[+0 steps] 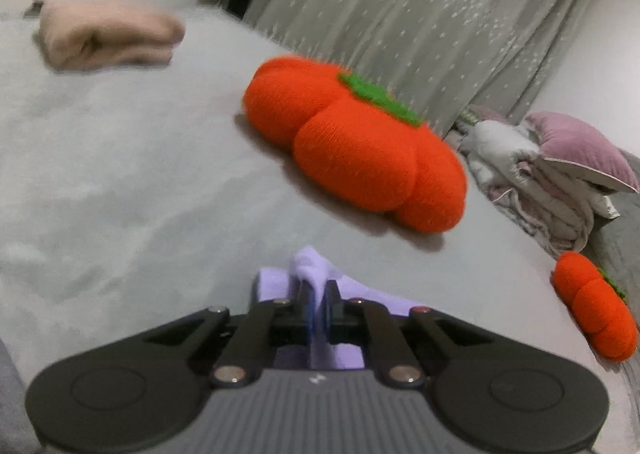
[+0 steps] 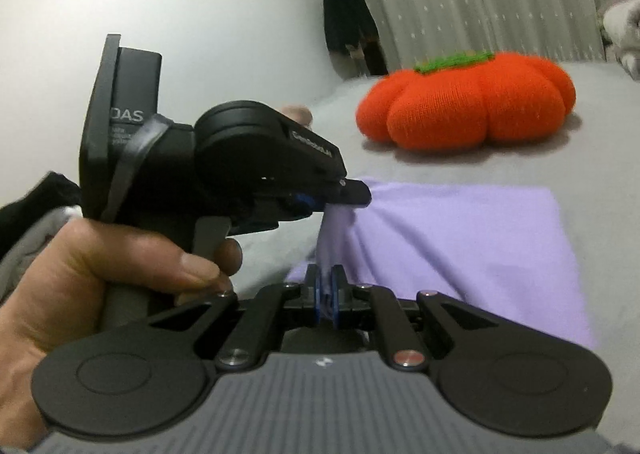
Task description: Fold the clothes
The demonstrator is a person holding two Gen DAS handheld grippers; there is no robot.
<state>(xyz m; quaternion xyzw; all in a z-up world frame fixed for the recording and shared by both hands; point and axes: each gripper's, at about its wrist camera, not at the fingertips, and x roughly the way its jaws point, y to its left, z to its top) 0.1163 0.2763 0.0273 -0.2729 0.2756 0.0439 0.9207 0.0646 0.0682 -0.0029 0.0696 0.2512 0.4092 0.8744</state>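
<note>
While both grippers pinch the lilac cloth [image 2: 460, 238], the fold hangs half-made on the bed [image 1: 120, 174].

On the left, the hand [image 2: 92, 266] grips the left gripper [image 2: 340, 196], its jaws closed narrow on a raised tuft of cloth. Just beside it, nearer, the right gripper [image 2: 326, 294] is clamped on the same ridge of cloth. The rest of the cloth lies flat to the right on the bed. Beyond it sits an orange pumpkin cushion [image 2: 468, 102], with a folded beige garment [image 1: 108, 34] far left. As I judge it, the two pinches are so close together that the edge may bunch instead of folding straight. The thin fabric could also slip from a jaw if one hand pulls ahead of the other.
</note>
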